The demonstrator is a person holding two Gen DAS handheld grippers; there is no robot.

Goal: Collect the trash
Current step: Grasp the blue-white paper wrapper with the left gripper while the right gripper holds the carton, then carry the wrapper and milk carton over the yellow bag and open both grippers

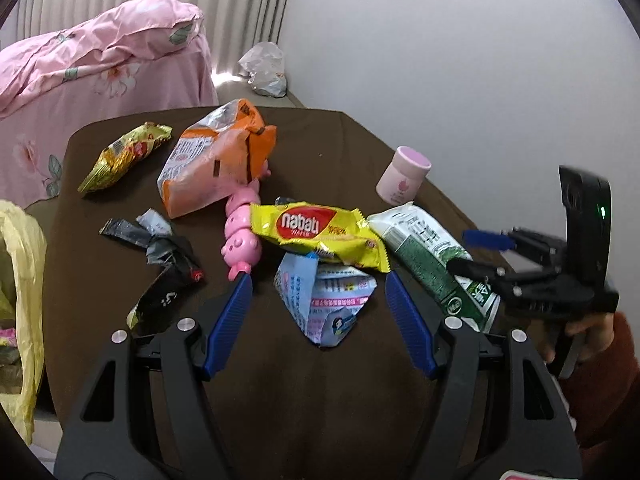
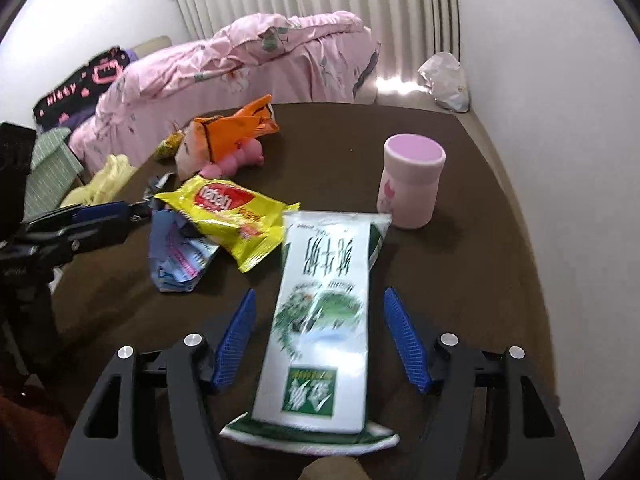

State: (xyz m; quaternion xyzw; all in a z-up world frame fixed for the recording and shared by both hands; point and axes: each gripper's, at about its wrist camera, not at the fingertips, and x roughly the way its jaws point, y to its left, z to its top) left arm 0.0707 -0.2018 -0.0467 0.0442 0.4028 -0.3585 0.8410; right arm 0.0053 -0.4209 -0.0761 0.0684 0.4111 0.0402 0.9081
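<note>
Wrappers lie on a brown table [image 1: 320, 400]. My left gripper [image 1: 318, 280] is open, its blue fingers either side of a crumpled light-blue packet [image 1: 326, 304]. Beyond it lie a yellow Nabati wafer pack [image 1: 320, 236], an orange-and-white bag [image 1: 212, 164], a gold wrapper [image 1: 124, 156] and black wrappers [image 1: 164, 256]. My right gripper [image 2: 320, 300] is open, straddling a green-and-white milk pouch [image 2: 320, 328] that lies flat; it shows in the left wrist view [image 1: 476, 252], and the pouch too [image 1: 432, 260].
A pink toy [image 1: 240, 236] lies mid-table. A pink-lidded jar [image 2: 412, 184] stands at the right. A yellow plastic bag [image 1: 24, 300] hangs off the table's left edge. A bed with a pink quilt [image 2: 248, 64] is behind; a white bag [image 1: 264, 68] sits on the floor.
</note>
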